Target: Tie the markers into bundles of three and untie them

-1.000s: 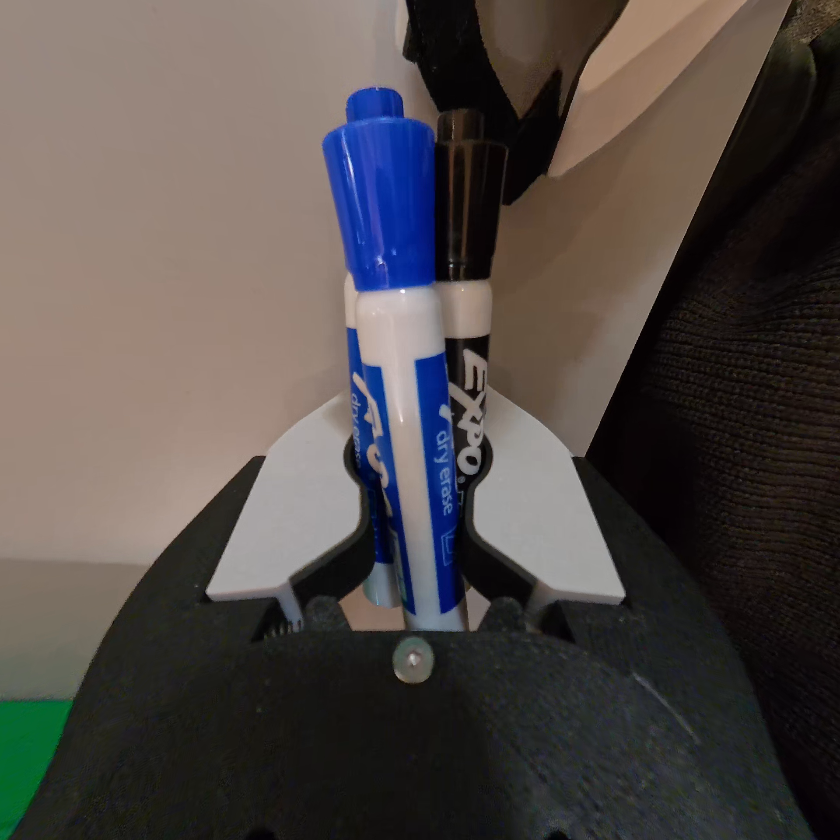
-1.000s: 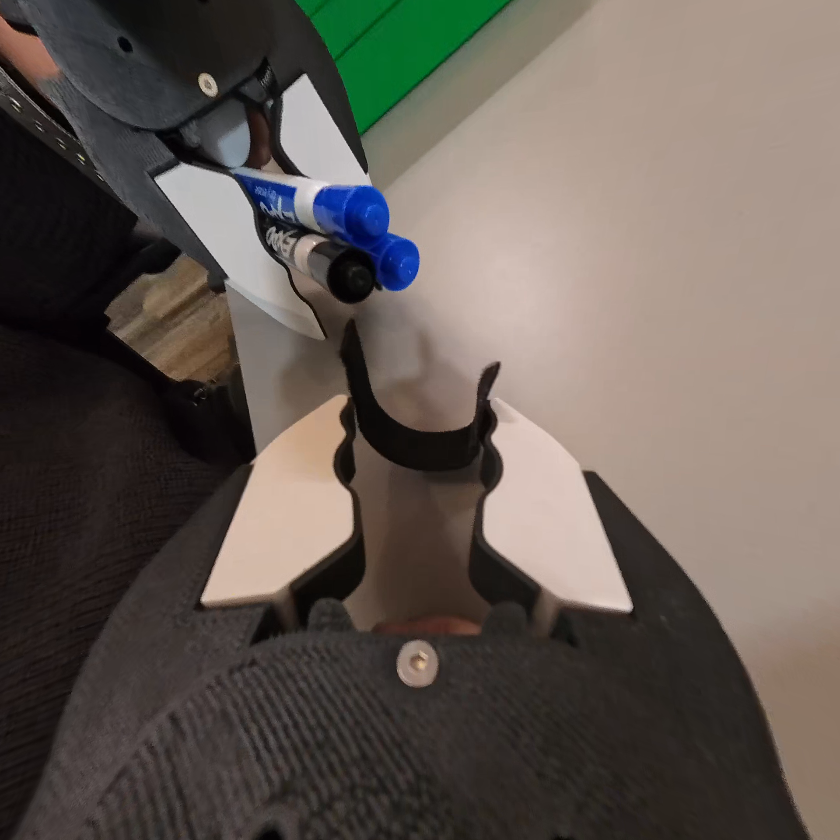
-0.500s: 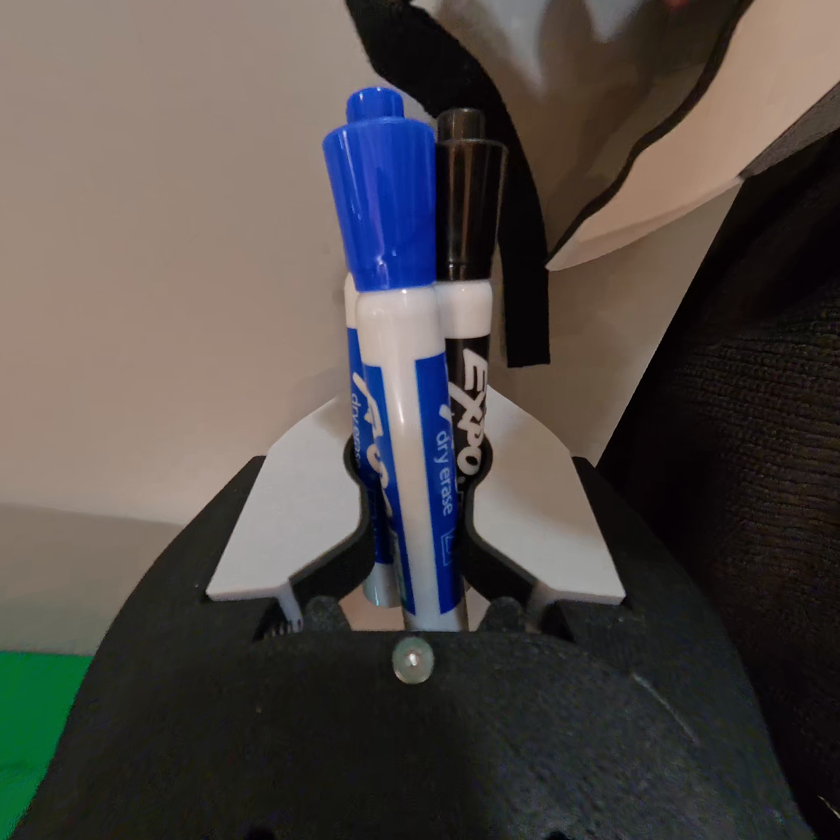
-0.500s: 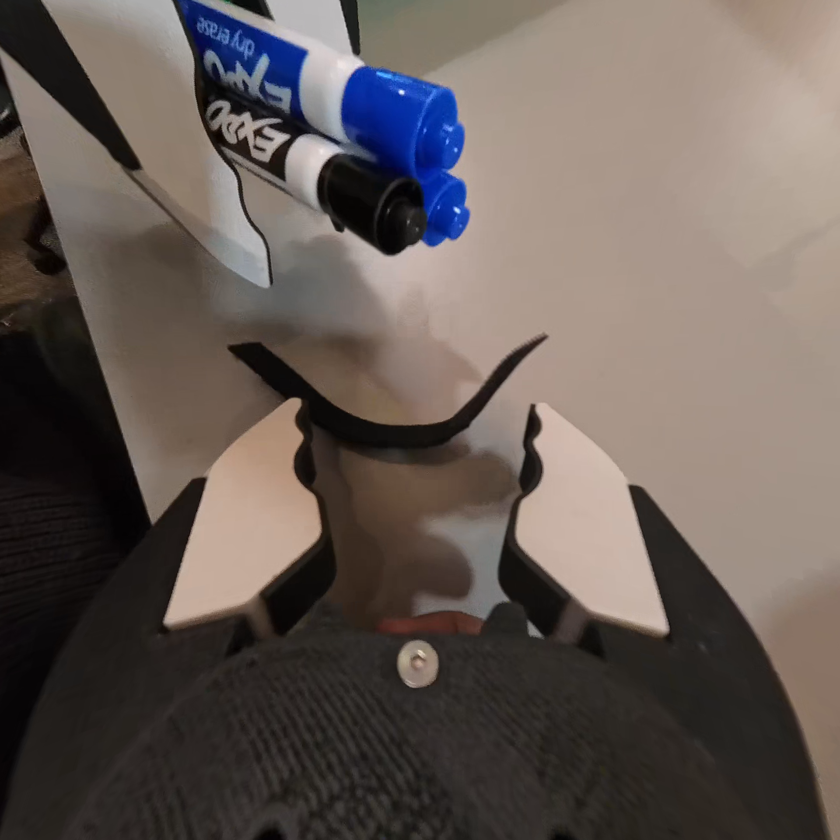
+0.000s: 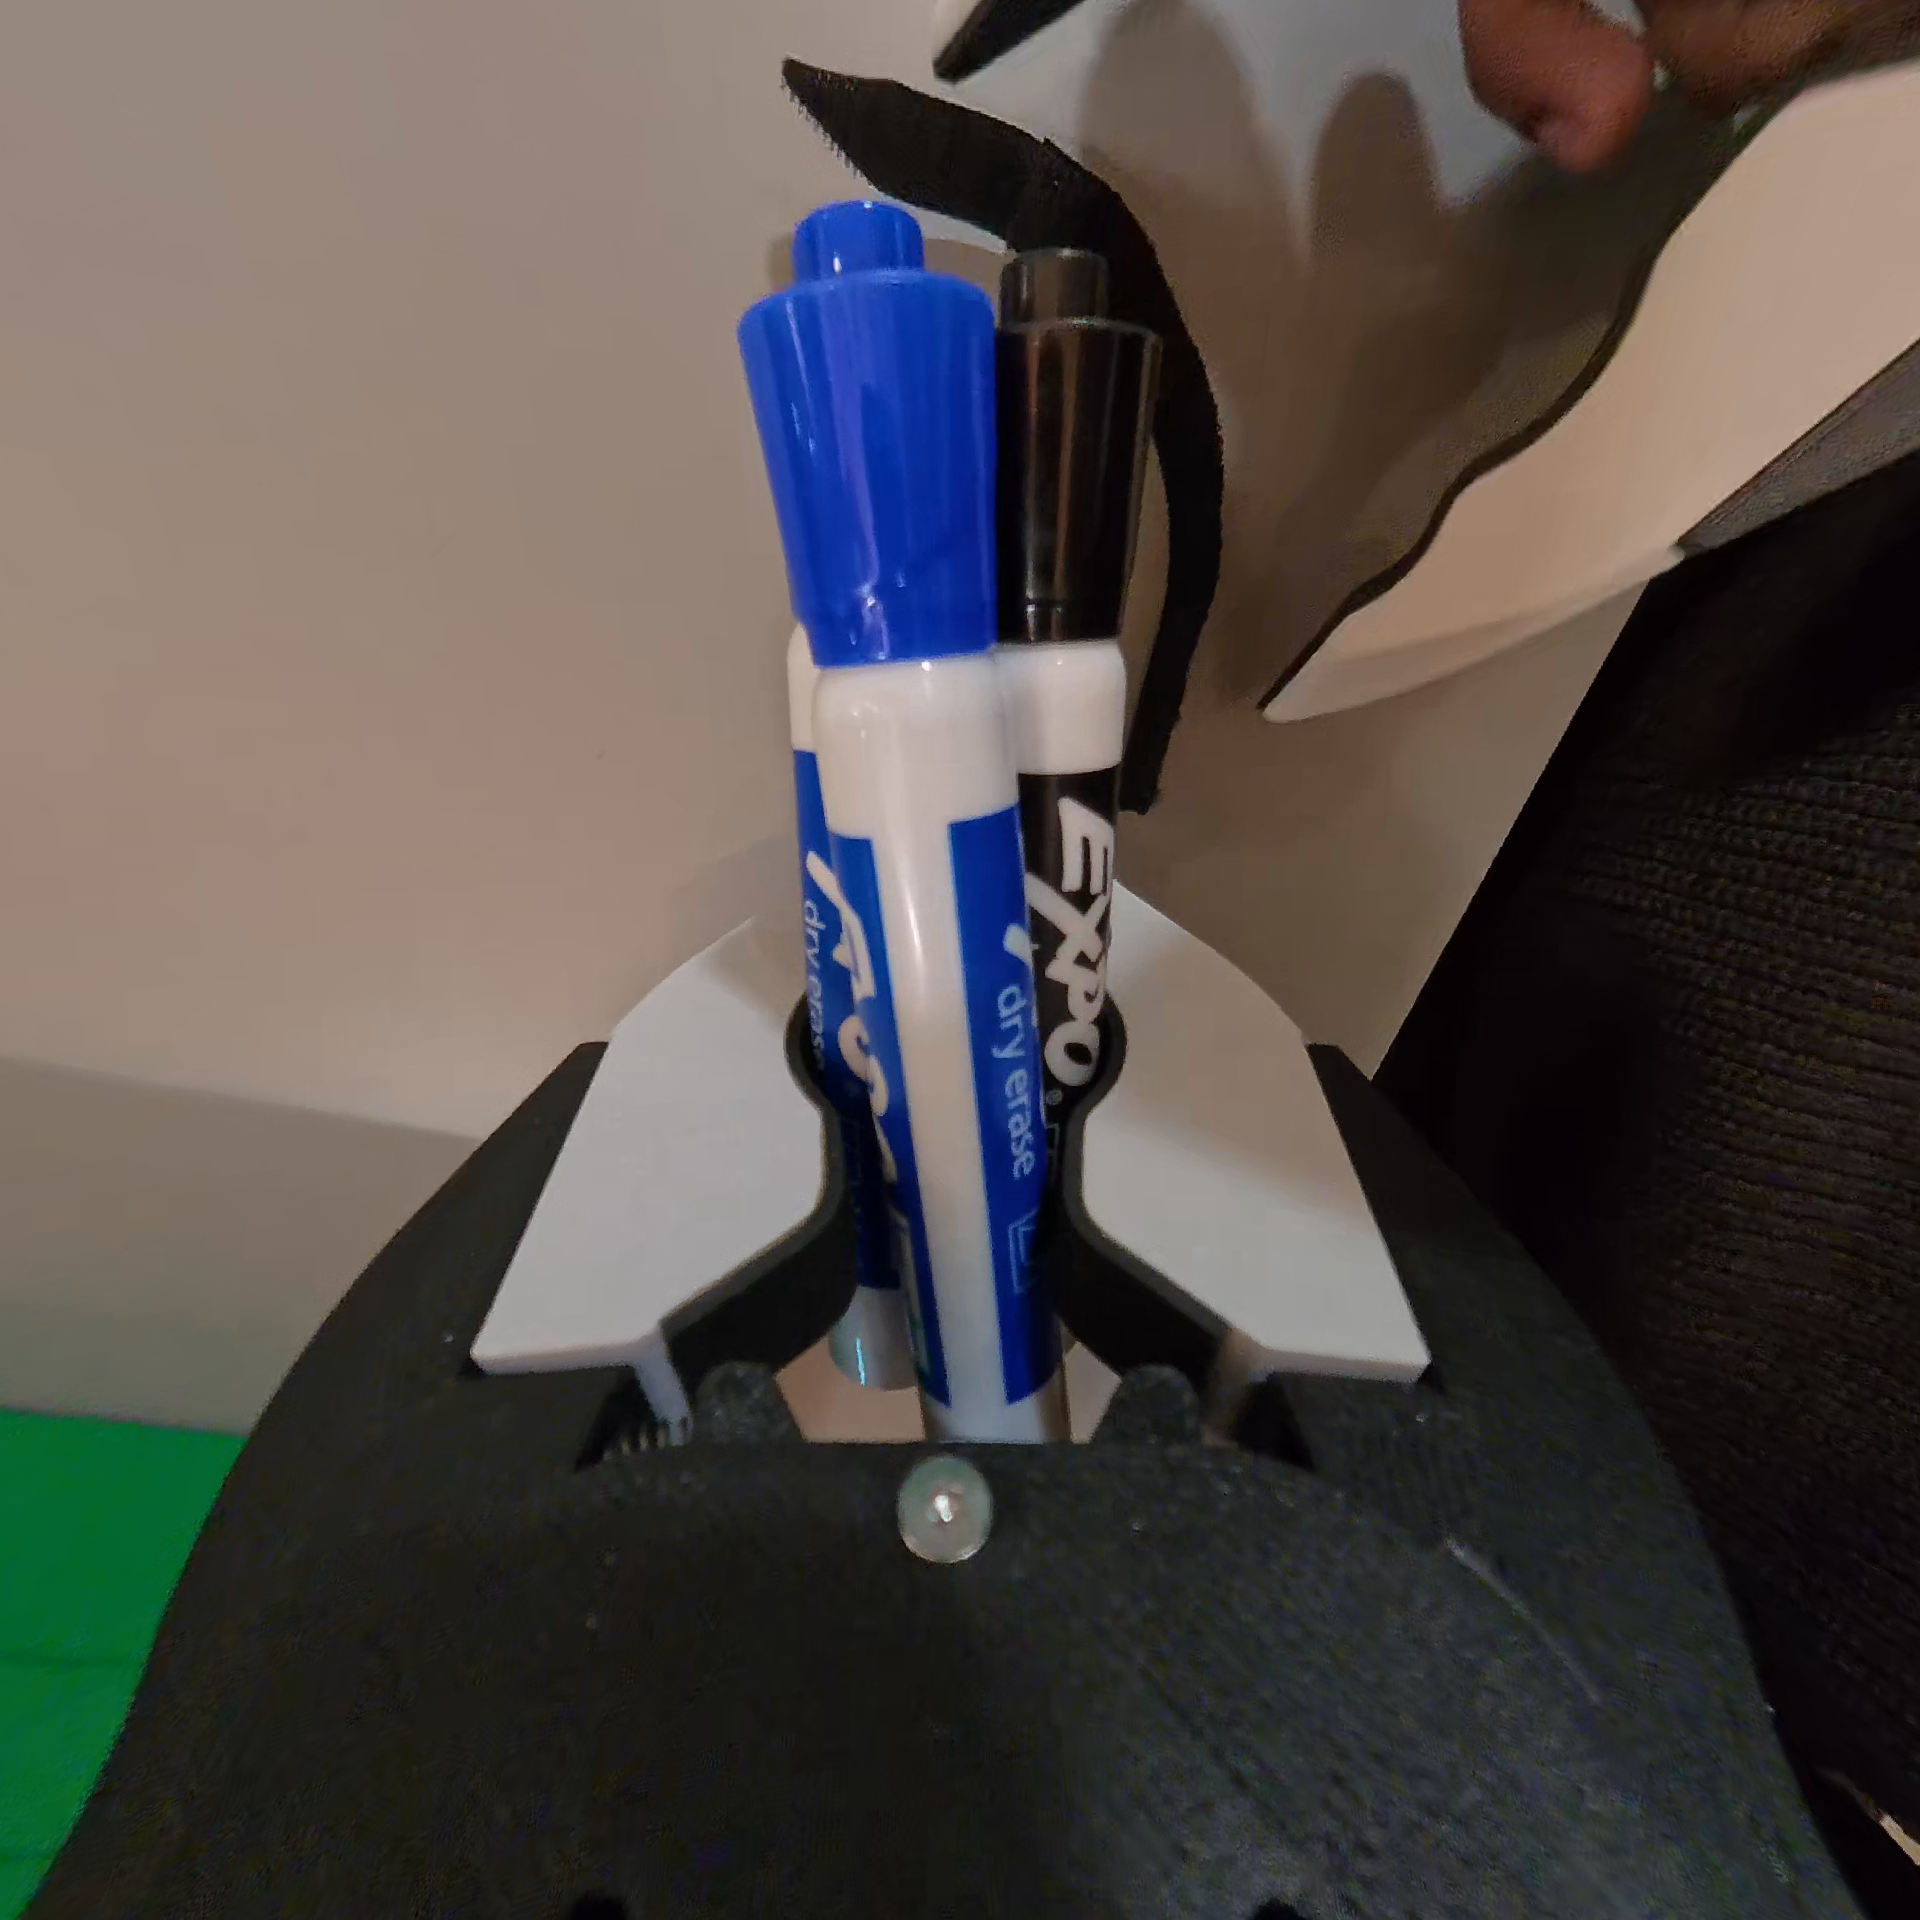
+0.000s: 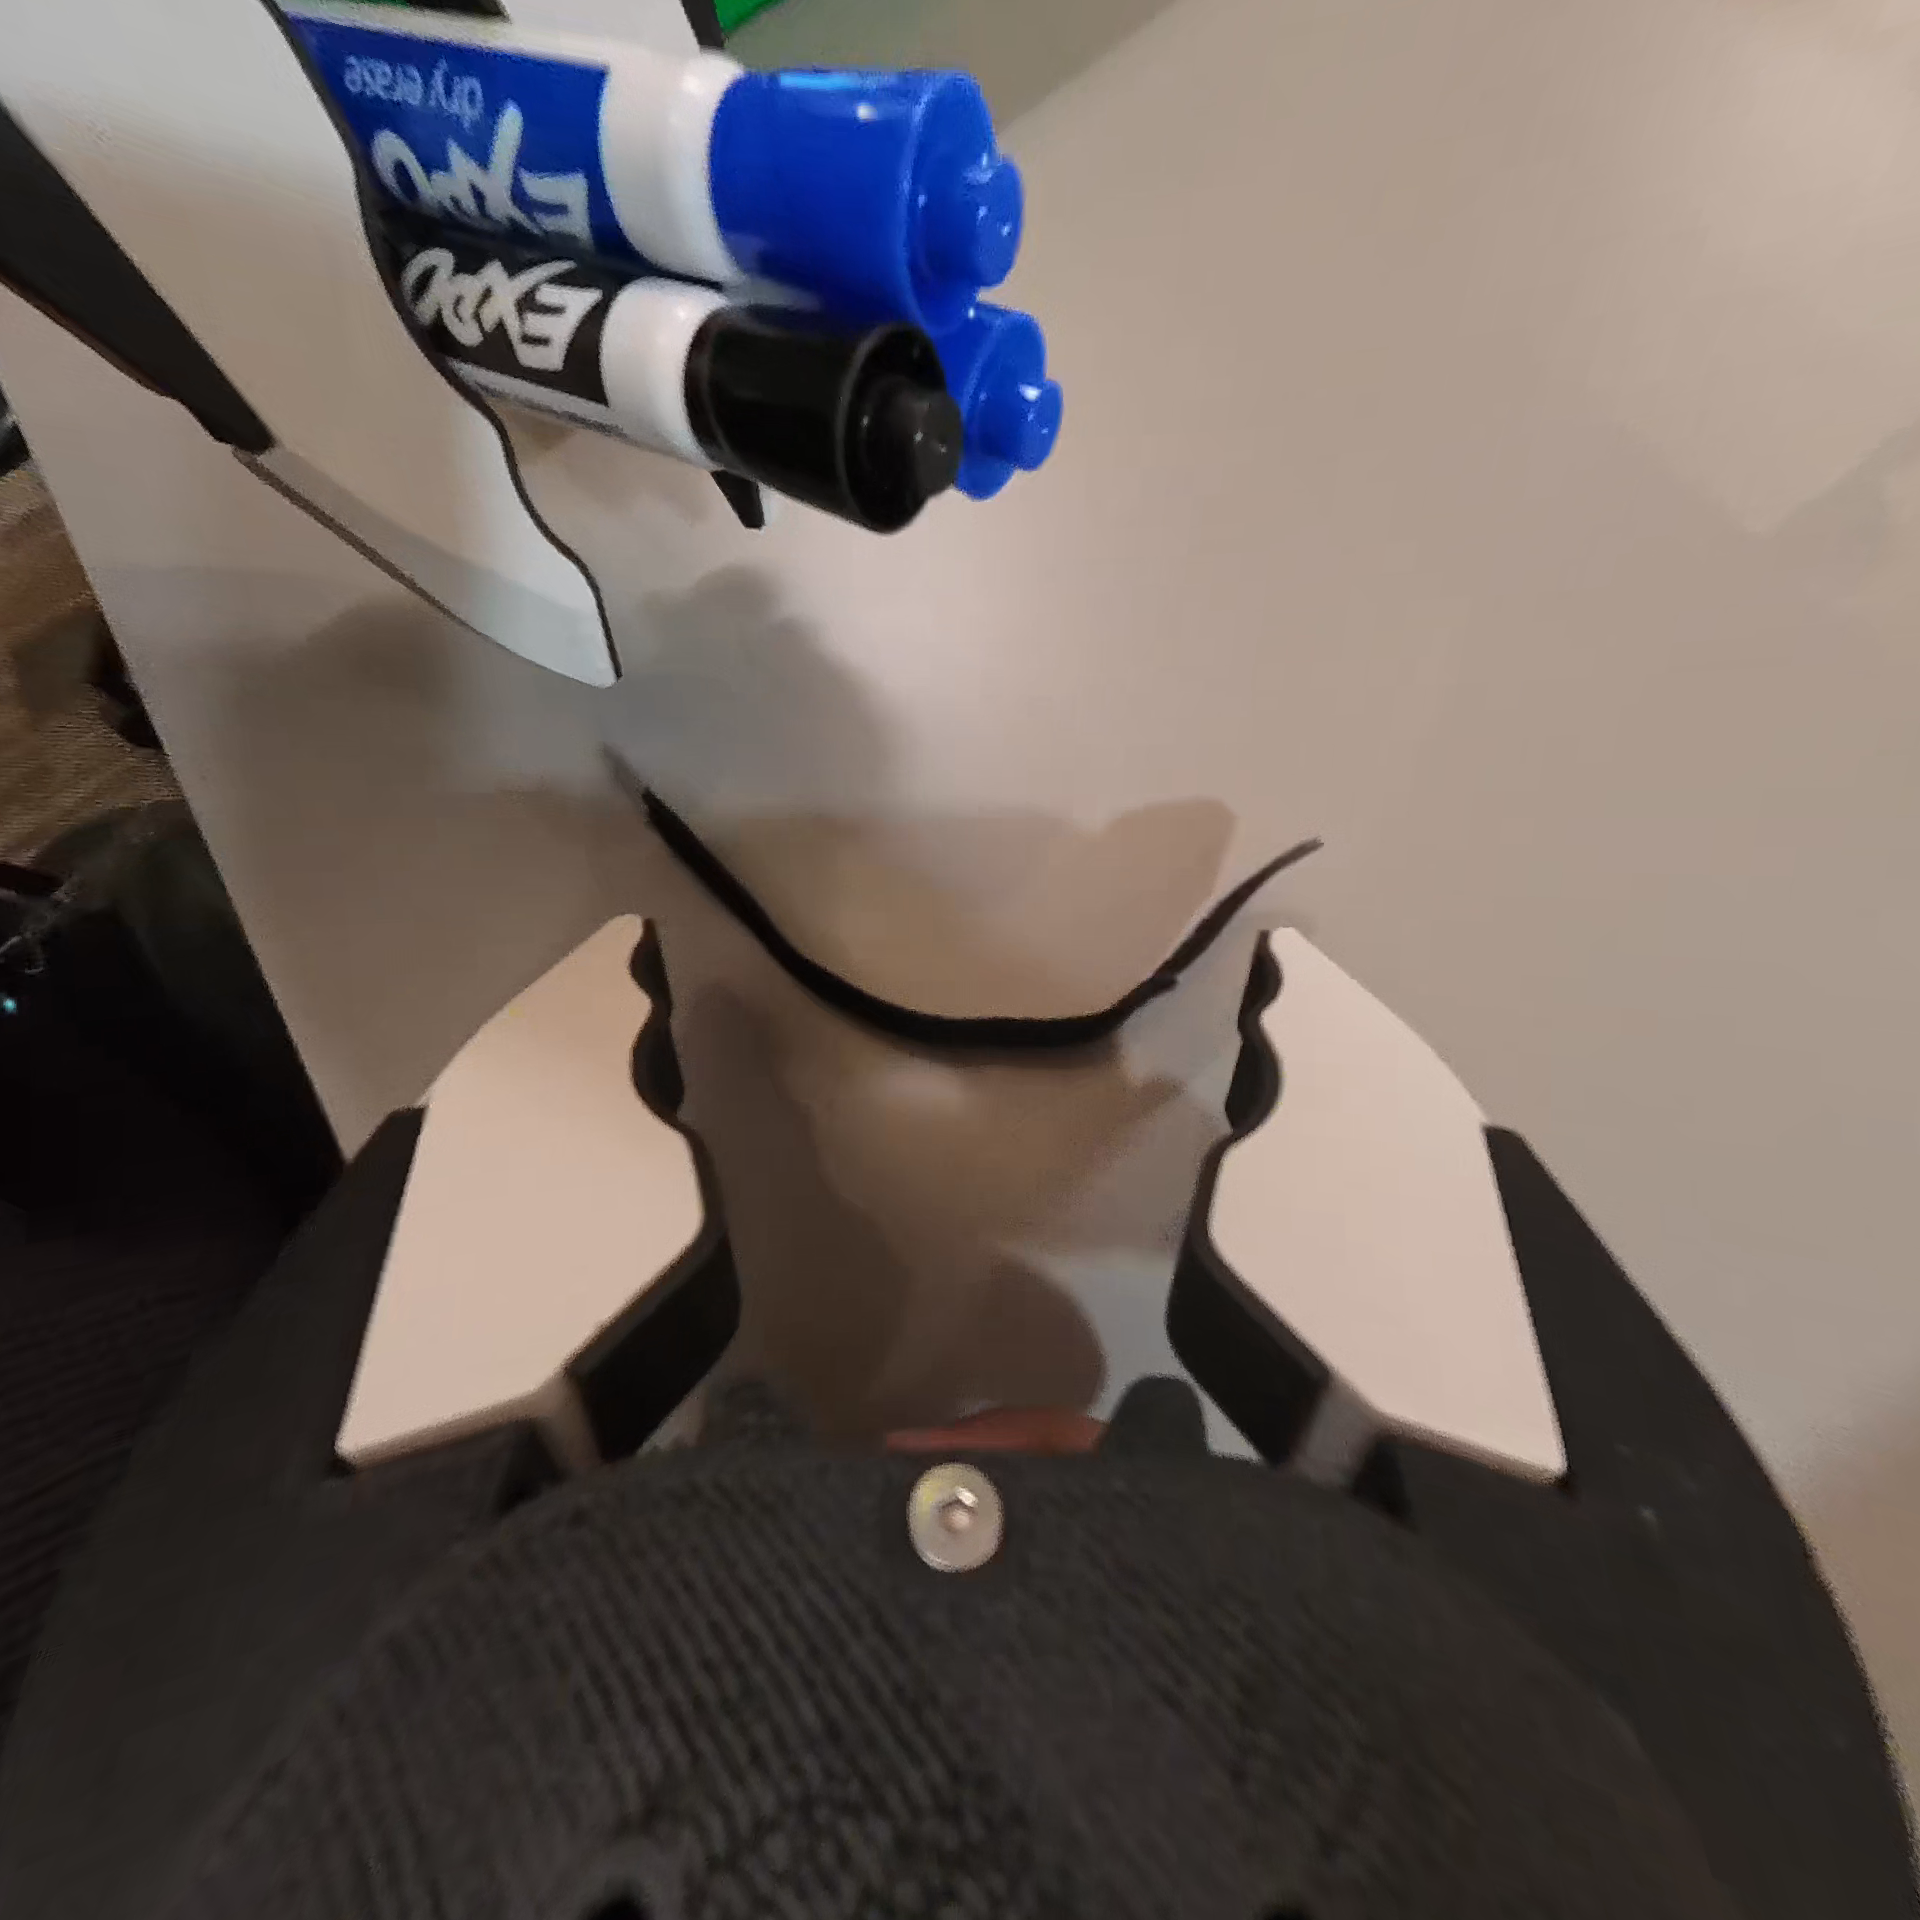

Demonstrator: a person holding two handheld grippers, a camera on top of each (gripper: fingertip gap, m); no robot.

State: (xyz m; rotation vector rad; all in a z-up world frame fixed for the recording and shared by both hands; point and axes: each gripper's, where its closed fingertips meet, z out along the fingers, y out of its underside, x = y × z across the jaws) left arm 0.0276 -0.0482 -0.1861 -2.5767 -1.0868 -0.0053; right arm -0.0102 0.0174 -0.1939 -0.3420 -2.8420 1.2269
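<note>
1. At centre of the left wrist view: left gripper (image 5: 951, 1049) clamped on three markers, two blue markers (image 5: 883, 582) and one black marker (image 5: 1070, 499), caps up.
2. Upper right of that view: black strap (image 5: 1132, 343) curling just beside the black cap, below the right gripper's white finger (image 5: 1621, 436).
3. Lower centre of the right wrist view: right gripper (image 6: 951, 997) spread wide, strap sagging across the gap; whether gripped, cannot tell.
4. Behind: pale table (image 6: 1455, 520).

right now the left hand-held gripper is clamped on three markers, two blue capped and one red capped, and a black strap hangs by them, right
Not quite: the third cap is black, not red. The left wrist view shows the left hand-held gripper shut on two blue-capped white whiteboard markers and one black-capped white whiteboard marker. The black fabric strap does hang beside them.
</note>
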